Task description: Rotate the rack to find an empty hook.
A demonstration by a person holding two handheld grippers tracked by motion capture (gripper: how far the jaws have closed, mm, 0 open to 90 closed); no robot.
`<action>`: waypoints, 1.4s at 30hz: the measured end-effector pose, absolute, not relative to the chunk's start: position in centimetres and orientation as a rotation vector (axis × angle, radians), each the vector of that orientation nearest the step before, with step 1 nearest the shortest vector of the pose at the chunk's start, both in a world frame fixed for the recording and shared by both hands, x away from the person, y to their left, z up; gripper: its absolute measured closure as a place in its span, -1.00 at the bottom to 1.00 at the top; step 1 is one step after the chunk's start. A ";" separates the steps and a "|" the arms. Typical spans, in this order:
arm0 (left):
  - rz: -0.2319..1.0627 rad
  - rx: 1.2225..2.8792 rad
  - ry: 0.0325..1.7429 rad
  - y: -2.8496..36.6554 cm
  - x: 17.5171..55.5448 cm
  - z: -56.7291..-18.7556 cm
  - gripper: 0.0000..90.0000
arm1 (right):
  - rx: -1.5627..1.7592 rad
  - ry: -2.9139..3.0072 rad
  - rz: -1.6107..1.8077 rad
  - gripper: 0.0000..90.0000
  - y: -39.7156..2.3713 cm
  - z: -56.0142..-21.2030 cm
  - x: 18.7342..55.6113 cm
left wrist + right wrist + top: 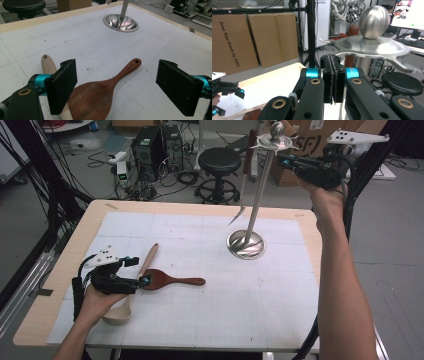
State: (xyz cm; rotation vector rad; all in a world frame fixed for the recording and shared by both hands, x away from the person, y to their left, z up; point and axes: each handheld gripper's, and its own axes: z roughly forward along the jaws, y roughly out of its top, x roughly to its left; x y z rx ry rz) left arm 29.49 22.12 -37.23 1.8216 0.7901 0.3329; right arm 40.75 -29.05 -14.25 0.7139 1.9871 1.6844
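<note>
My left claw (117, 87) stands wide open low over the counter (210, 320), nothing pressed between its pads. The bowl of the dark wooden rice paddle (91, 100) lies flat on the white gridded mat between the jaws, nearer the left one; its handle runs away from me toward the stand, a small hole at its tip. Just beside the paddle, passing under my left jaw, lies a pale wooden spoon (48, 65), its handle also holed at the end; in the high view its bowl (119, 312) sits by my left hand, and the two utensils touch or cross near the claw. My right claw (333, 80) is closed, pads pressed together with nothing between them, held high off the counter close beside the top of the steel utensil stand (257, 195). The stand's ball finial (374, 18) and hook plate are just beyond its tips. A slim utensil (242, 195) hangs from one hook. The stand's round base (245, 244) rests on the mat, well apart from the paddle.
</note>
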 end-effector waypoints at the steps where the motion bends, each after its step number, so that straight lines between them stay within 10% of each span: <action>1: 0.333 1.822 0.790 22.1 29.5 -37.2 -0.61 | 0.707 1.990 1.683 0.99 -28.9 -14.2 40.8; 42: 0.331 1.819 0.789 22.1 29.5 -37.2 -0.61 | 0.727 1.980 1.684 0.99 -25.6 -14.2 41.6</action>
